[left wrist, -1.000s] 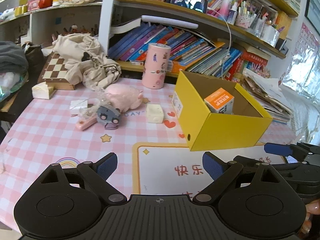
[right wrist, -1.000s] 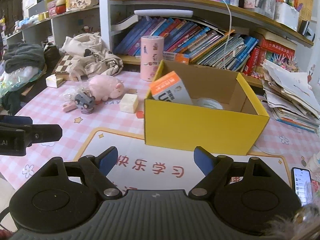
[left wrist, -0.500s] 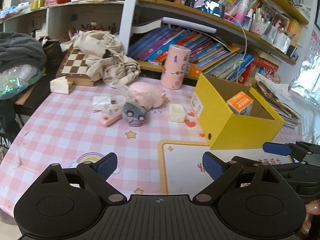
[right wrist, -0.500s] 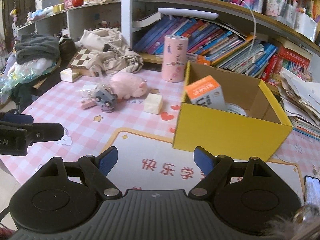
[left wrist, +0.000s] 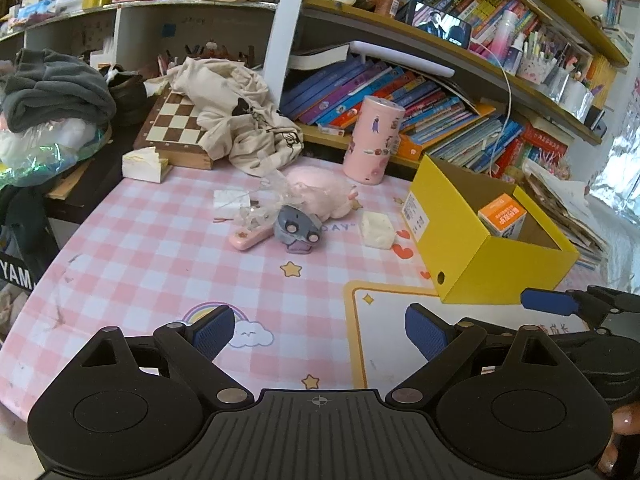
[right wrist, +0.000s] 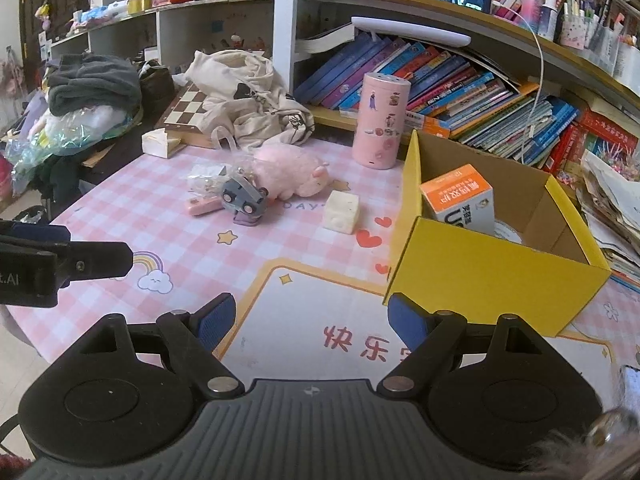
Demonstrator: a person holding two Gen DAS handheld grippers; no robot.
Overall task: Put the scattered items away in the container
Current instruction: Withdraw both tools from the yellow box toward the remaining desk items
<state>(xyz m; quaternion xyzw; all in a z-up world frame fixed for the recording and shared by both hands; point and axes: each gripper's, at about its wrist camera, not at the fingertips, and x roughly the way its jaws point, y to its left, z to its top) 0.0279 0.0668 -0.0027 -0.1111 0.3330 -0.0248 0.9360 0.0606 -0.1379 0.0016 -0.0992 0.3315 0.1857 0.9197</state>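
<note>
A yellow cardboard box (left wrist: 472,256) (right wrist: 492,276) stands on the pink checked table with an orange-and-white carton (left wrist: 502,216) (right wrist: 460,200) and a tape roll (right wrist: 508,236) inside. Scattered left of it lie a cream cube (left wrist: 376,230) (right wrist: 342,213), a grey toy car (left wrist: 298,229) (right wrist: 244,200), a pink plush (left wrist: 320,194) (right wrist: 290,172), a small pink case (left wrist: 250,237) (right wrist: 202,205) and a clear plastic wrapper (left wrist: 260,204). My left gripper (left wrist: 320,330) is open and empty, well short of the items. My right gripper (right wrist: 310,320) is open and empty, near the box's front corner.
A pink cylinder (left wrist: 374,140) (right wrist: 380,120) stands behind the items. A chessboard (left wrist: 176,122), a cream cloth bag (left wrist: 236,116) and a tissue pack (left wrist: 146,165) lie at the back left. Bookshelves rise behind. Paper stacks (right wrist: 608,196) lie right of the box.
Both grippers have pulled back and swung left; the box has shifted right in both views and more of the table's left side shows. Both stay open.
</note>
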